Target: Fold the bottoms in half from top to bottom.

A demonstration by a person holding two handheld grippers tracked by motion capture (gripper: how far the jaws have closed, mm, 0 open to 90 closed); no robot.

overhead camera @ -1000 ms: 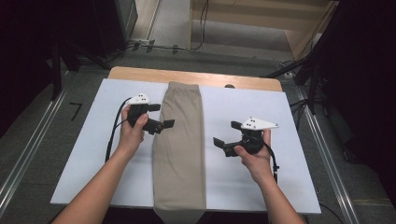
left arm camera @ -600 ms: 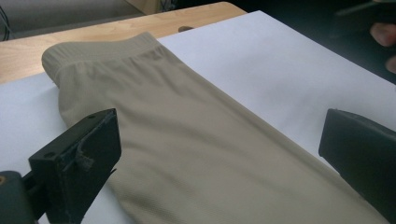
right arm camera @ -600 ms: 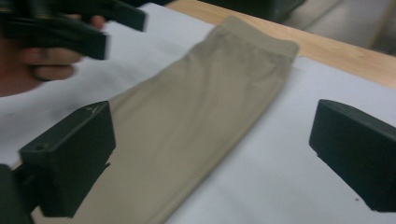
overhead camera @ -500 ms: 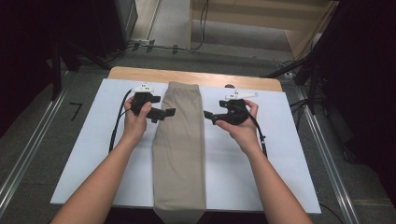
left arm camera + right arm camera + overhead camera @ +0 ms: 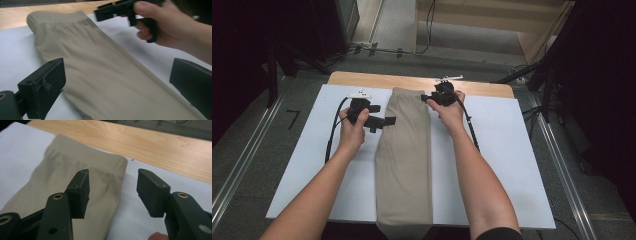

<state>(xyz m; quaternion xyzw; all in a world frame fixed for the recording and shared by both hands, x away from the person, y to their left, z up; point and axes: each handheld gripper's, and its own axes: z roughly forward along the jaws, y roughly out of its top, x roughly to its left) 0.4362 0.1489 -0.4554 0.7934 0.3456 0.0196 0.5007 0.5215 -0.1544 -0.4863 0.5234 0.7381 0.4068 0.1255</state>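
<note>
Beige folded trousers [image 5: 404,160] lie lengthwise down the middle of a white sheet [image 5: 512,150], waistband at the far end. My left gripper [image 5: 387,121] hovers at the trousers' left edge below the waistband, jaws wide open [image 5: 117,67] with the fabric [image 5: 105,75] beneath them. At the waistband's far right corner [image 5: 117,162] is my right gripper [image 5: 426,97]. Its jaws [image 5: 112,182] have just been closing and stand partly open above that corner, nothing pressed between the pads. The right gripper [image 5: 112,11] also appears in the left gripper view, beyond the trousers.
The sheet covers a wooden table whose bare far strip [image 5: 377,79] runs just behind the waistband. Bare white sheet lies to both sides of the trousers. Cables [image 5: 332,135] trail from each gripper along the forearms. Metal rails and dark floor flank the table.
My right hand has travelled from the right part of the sheet forward and left to the waistband's right corner, and its jaws stand narrower. The left hand has stayed about where it was.
</note>
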